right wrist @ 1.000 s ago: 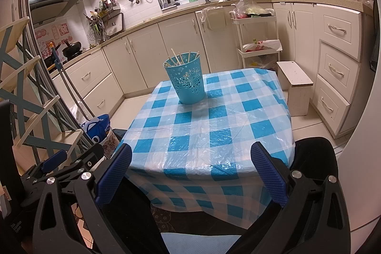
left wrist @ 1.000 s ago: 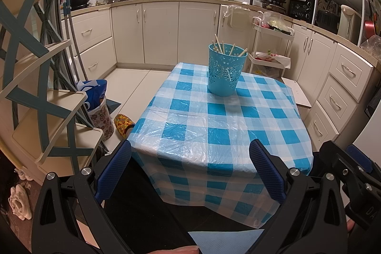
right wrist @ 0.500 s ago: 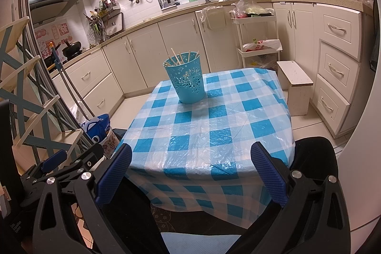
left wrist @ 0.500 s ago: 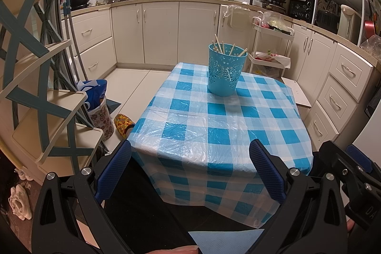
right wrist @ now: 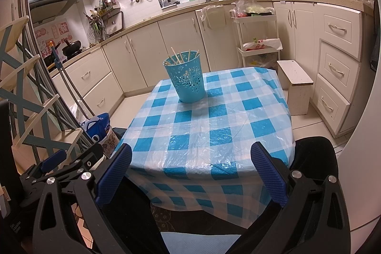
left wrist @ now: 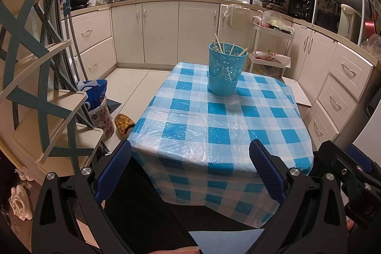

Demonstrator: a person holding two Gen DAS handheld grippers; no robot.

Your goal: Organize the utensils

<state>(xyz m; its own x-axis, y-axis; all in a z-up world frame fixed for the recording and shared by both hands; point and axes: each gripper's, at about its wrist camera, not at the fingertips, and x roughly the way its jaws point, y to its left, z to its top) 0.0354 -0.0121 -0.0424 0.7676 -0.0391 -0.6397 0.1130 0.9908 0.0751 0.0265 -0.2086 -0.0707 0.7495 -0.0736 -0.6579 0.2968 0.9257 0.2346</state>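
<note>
A turquoise cut-out holder point(left wrist: 225, 70) point(right wrist: 186, 79) stands upright at the far end of a table with a blue and white checked cloth point(left wrist: 214, 125) point(right wrist: 214, 130). Several pale chopsticks point(left wrist: 220, 45) point(right wrist: 176, 56) stick out of its top. My left gripper point(left wrist: 190, 154) hangs open before the table's near edge, nothing between its blue pads. My right gripper point(right wrist: 190, 156) is open too, held at the same near edge and empty. Each gripper shows at the side of the other's view.
White kitchen cabinets point(left wrist: 162, 32) line the back and right walls. A slatted shelf unit point(left wrist: 35, 87) stands at the left, with a blue bag in a patterned bin point(left wrist: 98, 108) beside it. A white trolley point(right wrist: 258, 39) and a low stool point(right wrist: 297, 85) stand right of the table.
</note>
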